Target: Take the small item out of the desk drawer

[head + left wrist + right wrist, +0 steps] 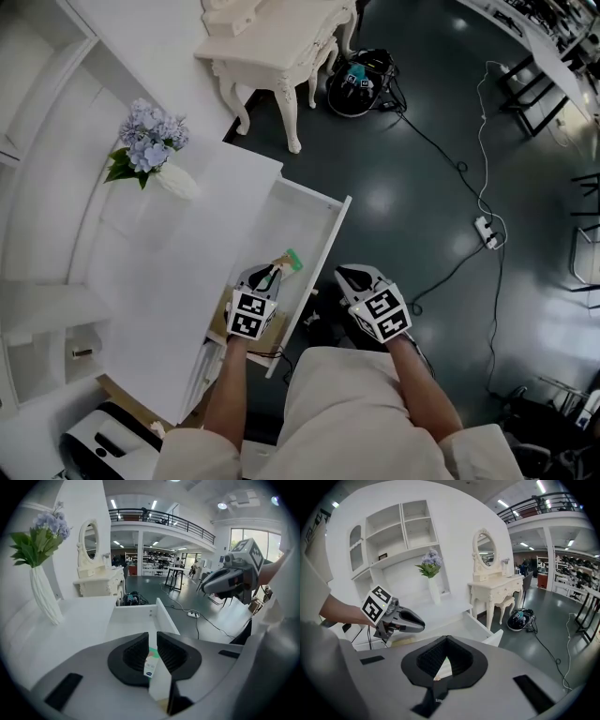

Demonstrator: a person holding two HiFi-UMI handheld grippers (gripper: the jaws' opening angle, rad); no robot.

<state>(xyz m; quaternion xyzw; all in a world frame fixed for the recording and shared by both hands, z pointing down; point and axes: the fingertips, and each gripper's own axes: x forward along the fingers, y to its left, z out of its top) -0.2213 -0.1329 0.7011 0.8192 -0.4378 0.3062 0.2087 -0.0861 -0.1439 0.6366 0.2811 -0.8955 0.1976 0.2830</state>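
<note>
The white desk's drawer [314, 234] stands pulled out toward me. Inside it lies a small white box with a green end [290, 260]. My left gripper [270, 277] hangs over the drawer and points down at the box, its tips just short of it. In the left gripper view the jaws [153, 641] stand a narrow slit apart, and the box [150, 661] shows through the slit without the pads pressing on it. My right gripper [345, 275] hovers just outside the drawer's front panel. Its jaws [447, 641] meet at the tips with nothing in them.
A white vase of blue flowers [150, 150] stands on the desk top [187, 272] to the left. An ornate white dressing table [281, 37] and a dark bag [356, 80] sit beyond the drawer. A cable and power strip [485, 230] lie on the dark floor.
</note>
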